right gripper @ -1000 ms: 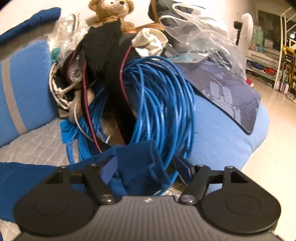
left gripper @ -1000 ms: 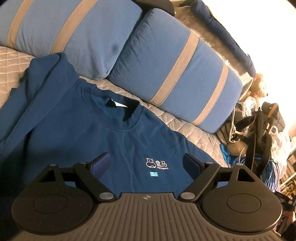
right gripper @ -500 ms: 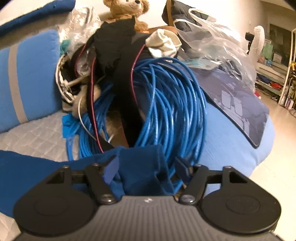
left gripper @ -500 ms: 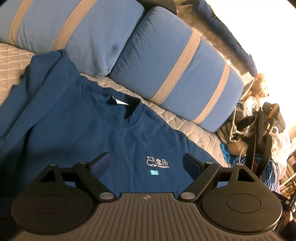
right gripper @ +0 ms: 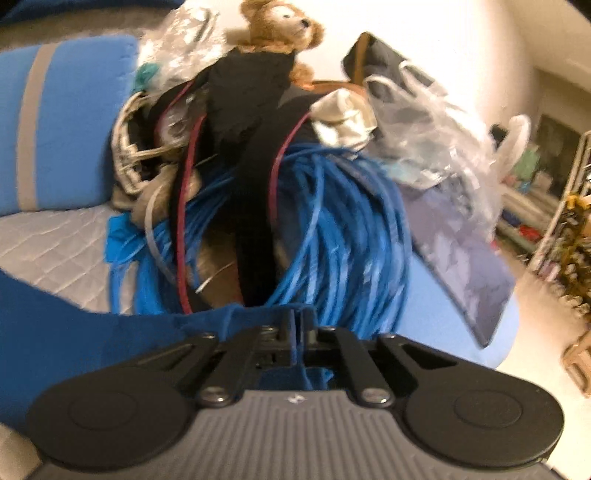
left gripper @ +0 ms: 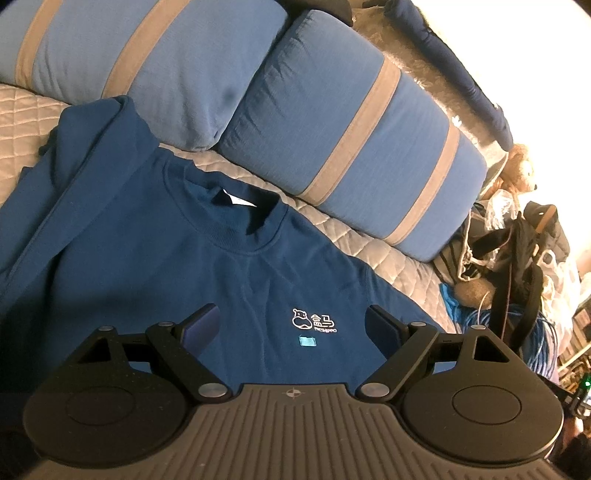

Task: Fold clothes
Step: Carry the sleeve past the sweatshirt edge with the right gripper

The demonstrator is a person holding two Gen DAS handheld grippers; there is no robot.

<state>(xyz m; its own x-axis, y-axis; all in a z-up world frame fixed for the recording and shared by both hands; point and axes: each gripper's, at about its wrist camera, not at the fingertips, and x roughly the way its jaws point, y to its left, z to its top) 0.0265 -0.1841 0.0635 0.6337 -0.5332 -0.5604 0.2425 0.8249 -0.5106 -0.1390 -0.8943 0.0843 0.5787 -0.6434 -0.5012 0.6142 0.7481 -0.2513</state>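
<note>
Sweatshirt (left gripper: 177, 266): flat on bed (left gripper: 26, 110), under left gripper (left gripper: 291, 325)
Left gripper: jaws wide, empty
Right gripper (right gripper: 295, 332): clamped on sweatshirt sleeve (right gripper: 74, 325)

sweatshirt (left gripper: 155, 266) on quilt (left gripper: 388, 254) | pillows (left gripper: 351, 140) behind | cable coil (right gripper: 332, 221) right

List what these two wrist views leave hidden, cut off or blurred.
- Sweatshirt hem, left wrist view: hidden behind the left gripper body.
- Its left sleeve end, left wrist view: cut off by the frame edge.
- Sleeve end, right wrist view: pinched in the shut right gripper, covered by its jaws.
- Cable coil and teddy bear, right wrist view: motion-blurred.
- Shelf contents: too small.
</note>
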